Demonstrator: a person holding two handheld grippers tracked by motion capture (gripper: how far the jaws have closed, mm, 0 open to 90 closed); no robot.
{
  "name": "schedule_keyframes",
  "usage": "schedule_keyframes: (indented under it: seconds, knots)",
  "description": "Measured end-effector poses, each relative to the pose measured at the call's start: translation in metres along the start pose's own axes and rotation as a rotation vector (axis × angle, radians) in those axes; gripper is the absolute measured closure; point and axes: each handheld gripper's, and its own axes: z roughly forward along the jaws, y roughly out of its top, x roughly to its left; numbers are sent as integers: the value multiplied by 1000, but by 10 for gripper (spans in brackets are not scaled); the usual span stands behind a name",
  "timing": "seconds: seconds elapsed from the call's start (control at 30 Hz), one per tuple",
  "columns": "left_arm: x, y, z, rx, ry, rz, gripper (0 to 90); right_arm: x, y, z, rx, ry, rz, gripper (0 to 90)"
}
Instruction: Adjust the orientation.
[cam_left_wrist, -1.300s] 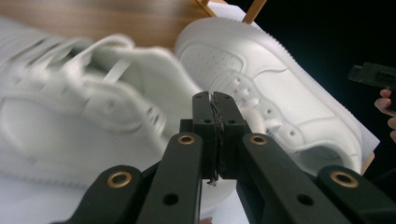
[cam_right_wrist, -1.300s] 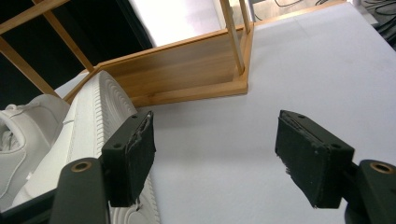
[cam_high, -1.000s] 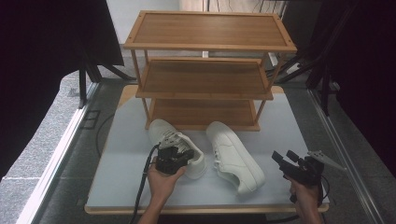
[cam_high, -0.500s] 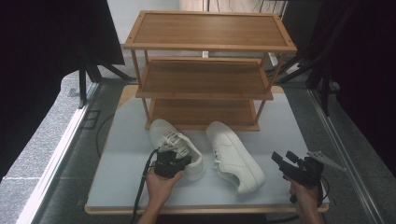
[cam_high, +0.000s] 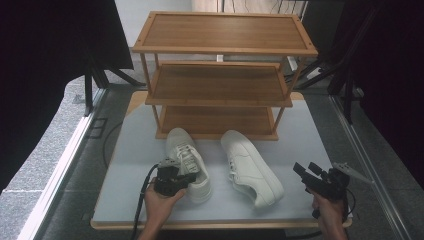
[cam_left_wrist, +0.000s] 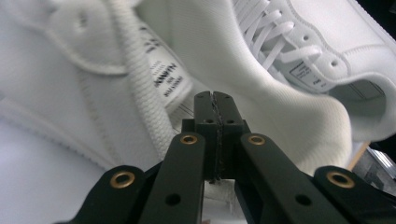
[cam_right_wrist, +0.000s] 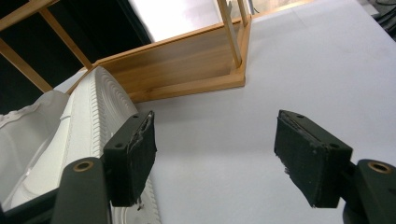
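Two white sneakers lie on the grey table in front of a wooden shelf rack (cam_high: 220, 85). The left sneaker (cam_high: 187, 160) has my left gripper (cam_high: 172, 179) right against its near left side. In the left gripper view its jaws are pressed flat together, close to that sneaker's padded collar (cam_left_wrist: 299, 112) and the tongue label (cam_left_wrist: 166, 81). No material shows between the pads. The right sneaker (cam_high: 252, 167) lies apart from my right gripper (cam_high: 306, 169), which is held open near the table's front right; its ribbed sole edge (cam_right_wrist: 100, 107) shows just left of the open jaws.
The rack has three wooden shelves, and its lowest shelf (cam_right_wrist: 187, 60) sits just behind the sneakers. Bare grey table (cam_high: 305, 135) spreads to the right of the sneakers. Dark stands and cables surround the table, and a cable trails from each gripper.
My left gripper has drawn back a little toward the table's front edge, staying against the left sneaker. The right gripper has hardly moved.
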Motion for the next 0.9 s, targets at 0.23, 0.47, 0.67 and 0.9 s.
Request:
schedule_keyframes:
  seconds: [0.23,0.47,0.67,0.9]
  knots:
    - [19,-10,-25,15,30,-4,900,1,-1,1,6,-3,-1,290]
    - [48,-9,-47,40,18,-35,900,3,-2,4,14,-3,-5,290]
    - [48,-6,-50,61,-63,16,753,3,-3,6,20,-4,-7,290]
    - [34,1,-62,-103,-156,32,598,4,-2,5,19,-1,-4,290]
